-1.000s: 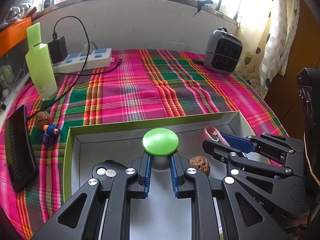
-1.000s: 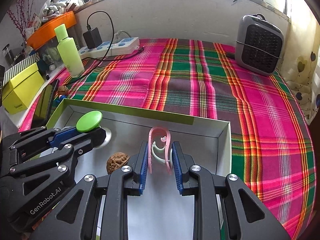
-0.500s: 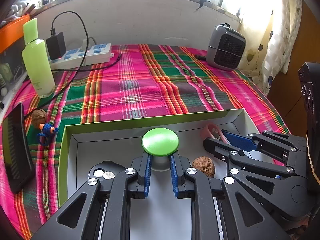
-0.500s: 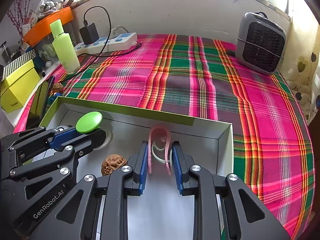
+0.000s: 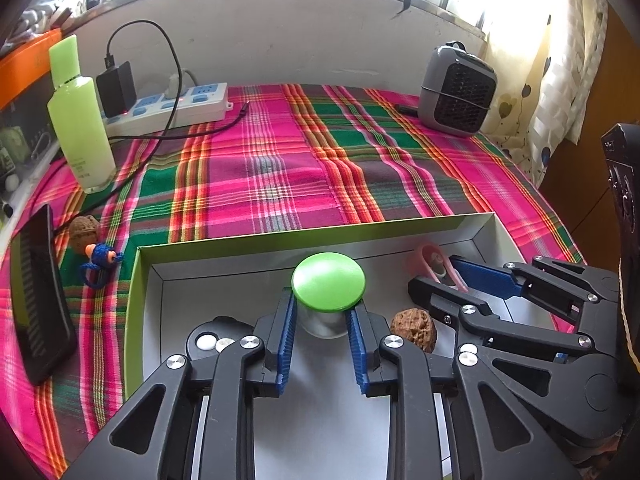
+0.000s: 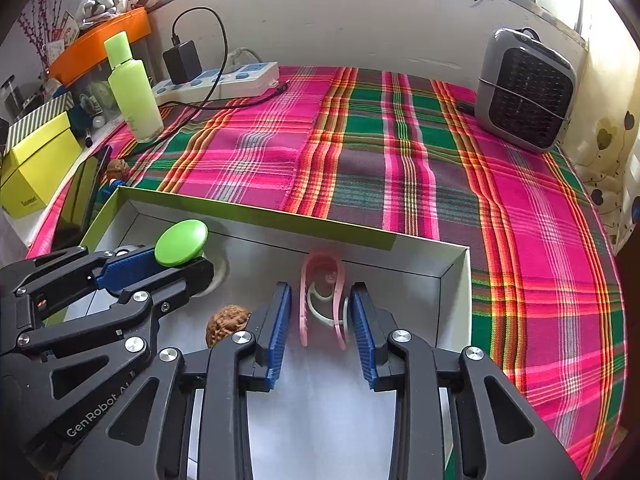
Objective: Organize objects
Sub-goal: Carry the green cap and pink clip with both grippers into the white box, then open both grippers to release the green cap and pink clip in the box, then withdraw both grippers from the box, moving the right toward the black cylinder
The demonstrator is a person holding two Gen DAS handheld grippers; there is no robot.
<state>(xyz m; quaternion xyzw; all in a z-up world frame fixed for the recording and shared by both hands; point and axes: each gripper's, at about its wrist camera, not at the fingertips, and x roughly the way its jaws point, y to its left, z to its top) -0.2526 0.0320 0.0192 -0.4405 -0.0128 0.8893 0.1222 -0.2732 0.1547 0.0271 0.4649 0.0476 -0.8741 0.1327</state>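
On the bed: a pink, green and orange plaid cloth covers it; a shallow white cardboard box with a lime-green rim sits at its near edge.
Left gripper: black, blue-padded, reaching into the box. Its jaws are opening, pads just clear of a small clear jar with a round lime-green lid that stands between them near the box's back wall.
Right gripper: jaws opening; a pink plastic clip stands between the pads near the box's far right corner, with a gap on its left side.
Between the grippers: a wrinkled brown walnut lies on the box floor.
Box, left side: a dark round item with two pale discs, partly hidden behind the left gripper.
Left edge of the bed: a second walnut, a blue knotted cord charm, a black phone.
Back left corner: a tall pale-green bottle, a white power strip with a black charger.
Back right corner: a grey desk fan.
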